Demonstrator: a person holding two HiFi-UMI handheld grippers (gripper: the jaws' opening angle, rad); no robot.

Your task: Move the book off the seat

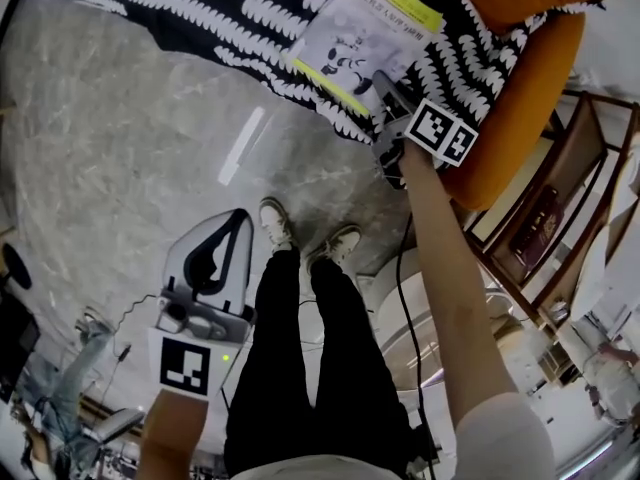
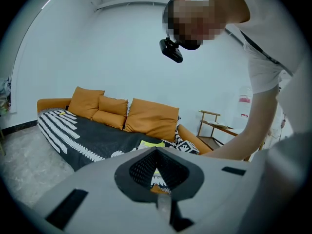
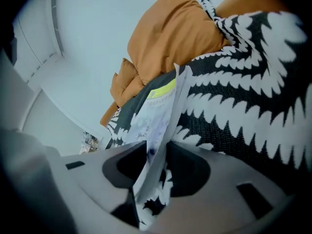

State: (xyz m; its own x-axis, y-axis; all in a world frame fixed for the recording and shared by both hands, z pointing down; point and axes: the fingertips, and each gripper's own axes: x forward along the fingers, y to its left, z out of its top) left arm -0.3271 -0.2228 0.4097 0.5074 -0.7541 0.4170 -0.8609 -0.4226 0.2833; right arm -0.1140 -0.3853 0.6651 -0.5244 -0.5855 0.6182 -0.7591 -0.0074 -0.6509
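The book (image 1: 365,28) lies on the sofa seat, on a black throw with white leaf patterns (image 1: 180,13), close to the seat's front edge. Its pale cover has a yellow-green band along the far side. The right gripper (image 1: 383,80) reaches in from the front, and its jaws are clamped on the near edge of the book. In the right gripper view the cover and pages run up between the two dark pads, and that edge stands raised off the throw.

Behind the book, orange cushions (image 2: 151,118) line the sofa's back. The orange arm of the sofa (image 1: 530,118) curves round just beside the right gripper. Beyond that arm stands a wooden side table (image 1: 570,198) with a dark object on its lower shelf.

The left gripper (image 1: 240,216) hangs well apart from the sofa, low over the marbled grey floor (image 1: 120,148). Its jaws are together at the tips with nothing between them. The person's shoes (image 1: 300,238) stand on the floor just short of the throw's hem, and a black cable (image 1: 405,298) trails down beside the right arm
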